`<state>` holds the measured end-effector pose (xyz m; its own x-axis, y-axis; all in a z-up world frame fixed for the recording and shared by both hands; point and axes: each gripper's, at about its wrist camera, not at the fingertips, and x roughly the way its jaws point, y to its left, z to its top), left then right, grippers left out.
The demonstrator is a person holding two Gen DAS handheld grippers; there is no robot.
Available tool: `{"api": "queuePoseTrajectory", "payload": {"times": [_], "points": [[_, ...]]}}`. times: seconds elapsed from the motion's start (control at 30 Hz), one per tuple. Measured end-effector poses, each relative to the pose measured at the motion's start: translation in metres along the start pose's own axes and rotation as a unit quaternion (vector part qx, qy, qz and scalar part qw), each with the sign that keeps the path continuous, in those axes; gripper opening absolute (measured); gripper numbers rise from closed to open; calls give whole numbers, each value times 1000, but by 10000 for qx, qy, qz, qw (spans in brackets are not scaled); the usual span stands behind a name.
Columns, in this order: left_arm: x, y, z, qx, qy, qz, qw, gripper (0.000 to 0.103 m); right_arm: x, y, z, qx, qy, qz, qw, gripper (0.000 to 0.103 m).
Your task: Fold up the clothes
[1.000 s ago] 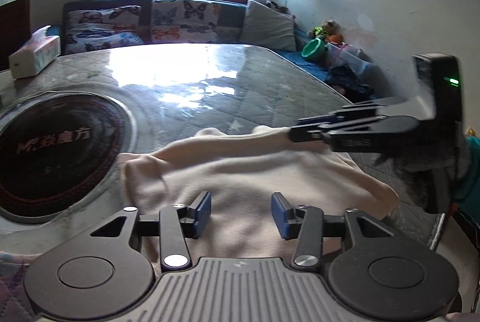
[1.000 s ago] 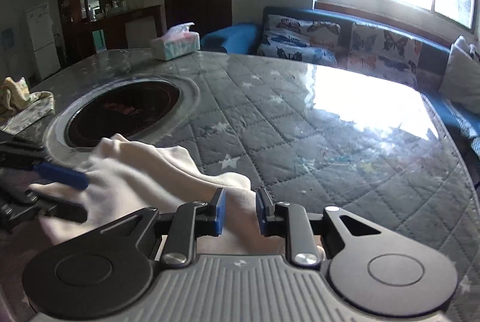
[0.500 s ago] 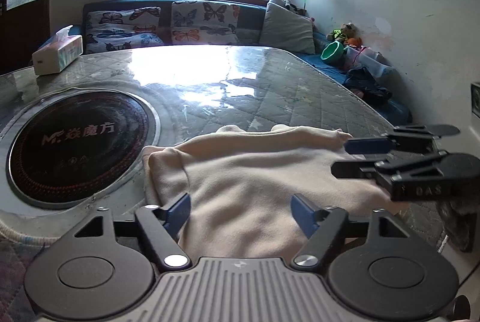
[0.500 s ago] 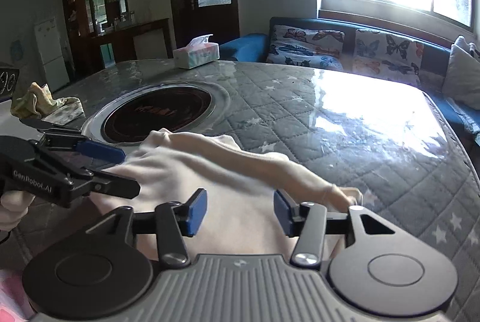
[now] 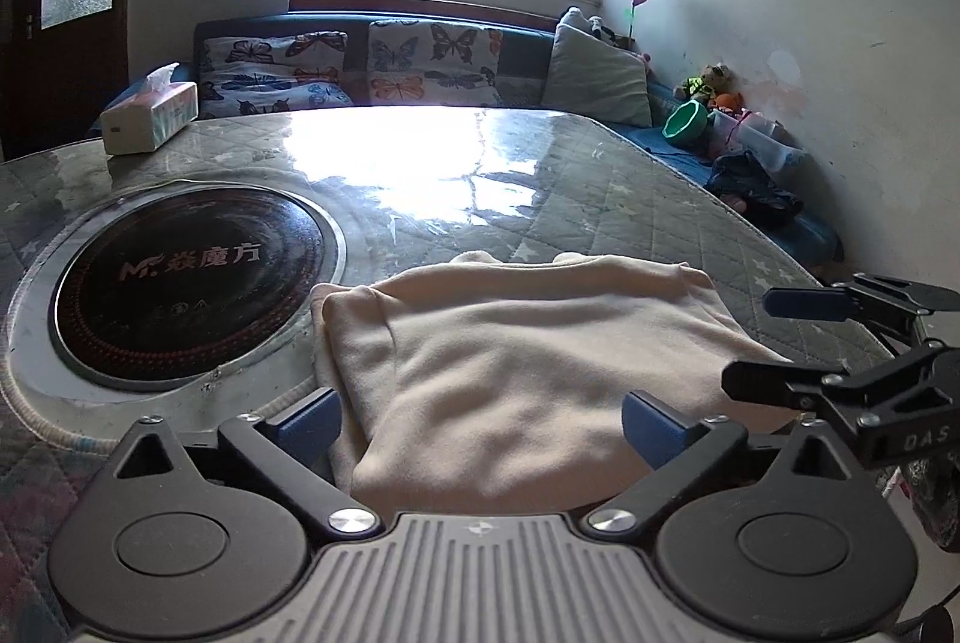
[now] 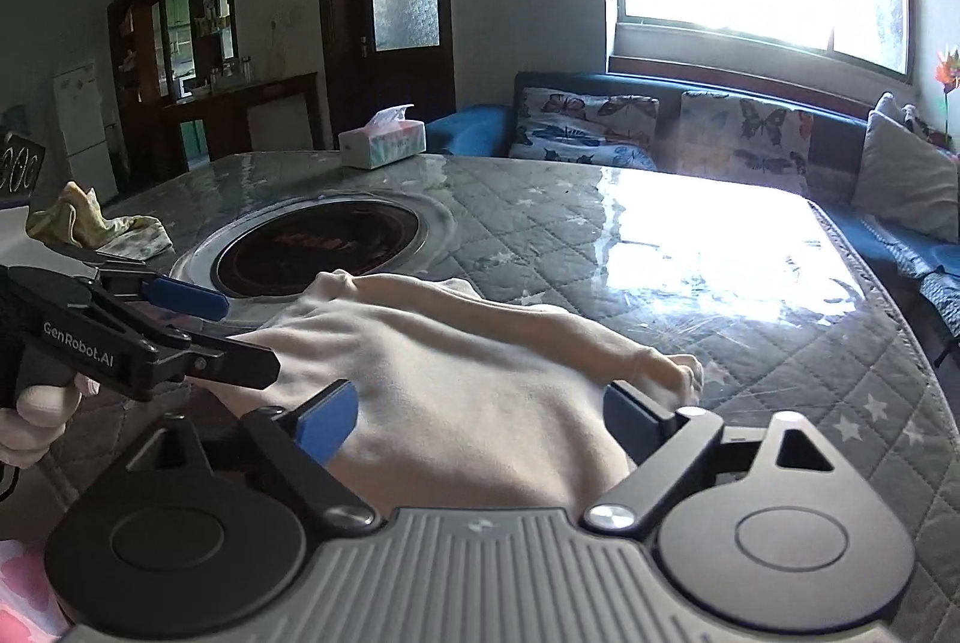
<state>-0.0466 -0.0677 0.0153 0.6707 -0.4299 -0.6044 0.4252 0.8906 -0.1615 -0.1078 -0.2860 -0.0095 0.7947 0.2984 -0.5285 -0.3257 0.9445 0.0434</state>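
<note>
A cream garment (image 5: 516,367) lies folded on the quilted table near its front edge, a sleeve end (image 6: 672,367) sticking out on the right. My left gripper (image 5: 480,421) hovers open just above the garment's near edge, its blue pads (image 5: 306,424) spread wide and holding nothing. My right gripper (image 6: 486,415) is open too, over the garment's right part. Each gripper shows in the other's view: the right gripper (image 5: 774,343) at the right edge, the left gripper (image 6: 240,331) at the left, held by a gloved hand (image 6: 36,421).
A round black induction plate (image 5: 180,283) is set into the table left of the garment. A tissue box (image 5: 150,115) stands at the far left corner. A crumpled yellowish cloth (image 6: 90,223) lies at the left edge. A sofa with butterfly cushions (image 5: 360,67) runs behind.
Both grippers have opened wide and let go of the garment, then drawn back toward me. The garment now lies flat and folded on the table.
</note>
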Motion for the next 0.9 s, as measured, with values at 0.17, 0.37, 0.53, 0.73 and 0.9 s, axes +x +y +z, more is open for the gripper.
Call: {"api": "queuePoseTrajectory", "payload": {"times": [0.17,0.37,0.53,0.73,0.9], "points": [[-7,-1,-5,-61,-42,42,10000,103,-7,8,-4,-96,-98,-146,9998,103],[-16,6,-8,-209,-111,160,9996,103,-9,16,-3,-217,-203,-34,9996,103],[-24,24,-6,-416,-148,333,9985,103,-1,38,2,-736,23,348,9967,103],[-28,50,-2,-722,-142,698,9948,103,16,70,9,-1318,234,725,9883,101],[-28,69,2,-1070,-111,862,9905,103,26,96,8,-1810,322,1024,9776,91]]}}
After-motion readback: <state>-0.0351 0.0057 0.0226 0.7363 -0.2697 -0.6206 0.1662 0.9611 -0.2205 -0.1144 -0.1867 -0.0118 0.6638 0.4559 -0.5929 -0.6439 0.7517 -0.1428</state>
